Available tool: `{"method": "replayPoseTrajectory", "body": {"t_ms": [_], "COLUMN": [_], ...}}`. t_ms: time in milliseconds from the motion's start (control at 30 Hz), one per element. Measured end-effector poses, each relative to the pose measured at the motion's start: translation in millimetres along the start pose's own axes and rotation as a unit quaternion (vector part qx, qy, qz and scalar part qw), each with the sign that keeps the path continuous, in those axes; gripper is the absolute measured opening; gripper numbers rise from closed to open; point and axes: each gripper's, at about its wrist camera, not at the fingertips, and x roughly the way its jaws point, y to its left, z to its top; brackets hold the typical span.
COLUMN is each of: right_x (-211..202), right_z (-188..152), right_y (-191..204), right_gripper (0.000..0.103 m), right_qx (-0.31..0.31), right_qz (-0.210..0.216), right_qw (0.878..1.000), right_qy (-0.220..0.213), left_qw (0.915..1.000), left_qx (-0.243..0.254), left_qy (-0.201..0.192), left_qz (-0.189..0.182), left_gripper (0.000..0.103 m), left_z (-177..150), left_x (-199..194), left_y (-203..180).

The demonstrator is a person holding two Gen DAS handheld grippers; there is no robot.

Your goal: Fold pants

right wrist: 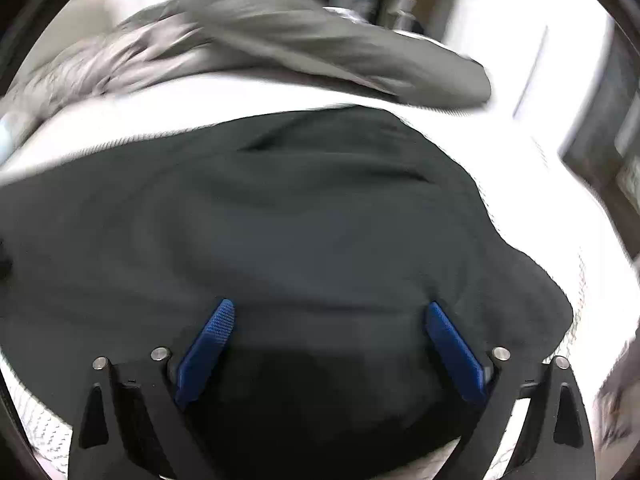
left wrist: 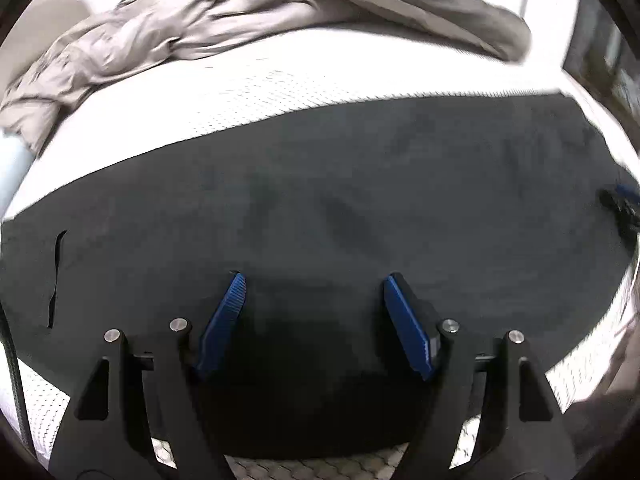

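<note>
Dark grey pants [left wrist: 320,200] lie spread flat across a white mattress [left wrist: 240,96]; a pocket slit shows at their left end. My left gripper [left wrist: 314,280] hovers over the near part of the cloth, its blue pads [left wrist: 224,320] apart with nothing pinched between them. In the right wrist view the same pants [right wrist: 300,220] end in a rounded, wrinkled edge at the right. My right gripper [right wrist: 328,308] stands wide open above the fabric, with nothing gripped. That view is blurred by motion.
A crumpled grey-beige blanket [left wrist: 180,28] lies along the far side of the mattress, also the blanket [right wrist: 280,40] in the right view. Dark furniture [right wrist: 600,140] stands at the right beyond the bed. The other gripper's tip [left wrist: 620,204] shows at the right edge.
</note>
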Motion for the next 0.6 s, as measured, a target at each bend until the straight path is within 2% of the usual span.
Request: {"method": "replayPoseTrajectory", "body": {"t_ms": [100, 167, 233, 333, 433, 600], "right_x": [-12, -16, -13, -1, 15, 31], "right_z": [5, 11, 18, 28, 34, 35], "right_y": [15, 44, 78, 120, 139, 141], "right_gripper": [0.091, 0.091, 0.091, 0.091, 0.091, 0.091], "right_qx": [-0.004, -0.038, -0.076, -0.116, -0.127, -0.129], "right_qz": [0.001, 0.032, 0.044, 0.054, 0.034, 0.02], "right_qw": [1.0, 0.998, 0.996, 0.992, 0.991, 0.991], "right_qy": [-0.016, -0.023, -0.021, -0.011, 0.008, 0.032], "left_qw": [0.9992, 0.9988, 0.9986, 0.9989, 0.9989, 0.9988], "left_qx": [-0.025, -0.018, 0.004, 0.035, 0.016, 0.007], "left_qy": [-0.01, -0.005, 0.01, 0.022, 0.038, 0.044], "left_qz": [-0.031, -0.045, -0.052, -0.022, -0.021, -0.021], "left_gripper": [0.07, 0.07, 0.07, 0.071, 0.074, 0.077], "left_z": [9, 19, 30, 39, 42, 38], "left_x": [-2, 4, 15, 32, 42, 42], "left_y": [-2, -16, -38, -61, -65, -65]}}
